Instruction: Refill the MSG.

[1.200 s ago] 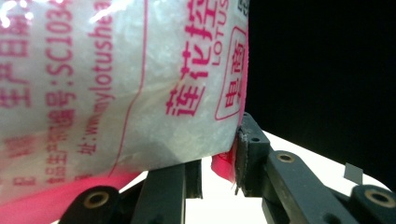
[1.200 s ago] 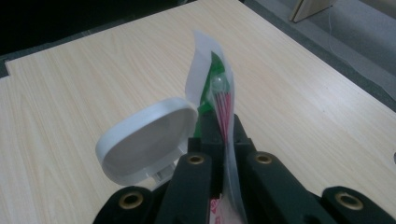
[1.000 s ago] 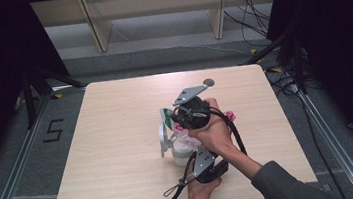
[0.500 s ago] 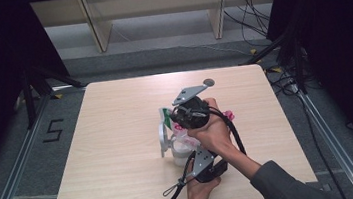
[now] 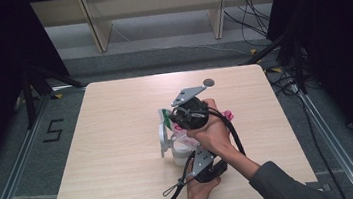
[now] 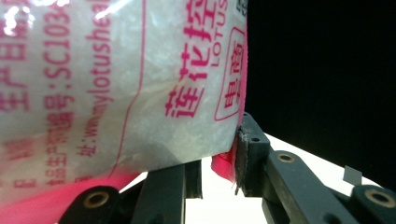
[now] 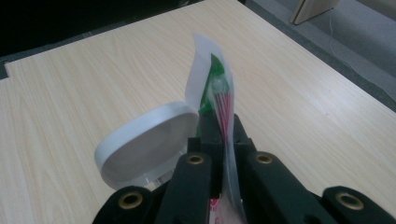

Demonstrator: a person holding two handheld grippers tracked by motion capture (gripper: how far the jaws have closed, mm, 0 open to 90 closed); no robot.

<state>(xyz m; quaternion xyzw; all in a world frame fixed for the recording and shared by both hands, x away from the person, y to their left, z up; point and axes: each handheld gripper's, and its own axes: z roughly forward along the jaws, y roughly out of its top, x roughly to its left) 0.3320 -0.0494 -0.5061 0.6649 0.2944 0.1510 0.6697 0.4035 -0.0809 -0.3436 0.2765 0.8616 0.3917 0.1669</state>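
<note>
Nearest the table's near edge, the left gripper point(image 5: 207, 169) is seen held low in the person's left hand, cable trailing toward the edge. In the left gripper view its jaws are clenched on the pink bottom seam of a clear plastic bag point(image 6: 116, 79) printed in pink characters and filled with white granules; the bag bulges just above the pads.

Just beyond, a white jar point(image 5: 180, 152) stands on the wooden table point(image 5: 113, 137), its hinged lid point(image 5: 162, 139) flipped open and standing up at the jar's left side. The bag is held over the jar, between the two grippers.

Farther on, the right gripper point(image 5: 186, 117) is held in the right hand above the jar. In the right gripper view its jaws are closed on the thin upper edge of the bag point(image 7: 219, 102), where green and pink print shows; the open lid point(image 7: 147, 142) is seen just beside and below the jaws.

Judged: contents appear to be meant for the jar.

Risks noted:
- Thin film is pinched at both ends; a slip from either grip could drop the bag onto the jar and tip it.
- The bag mouth cannot be made out, so a misaligned pour could scatter granules over the table.
- The raised lid stands close to the bag and could be knocked shut.
</note>
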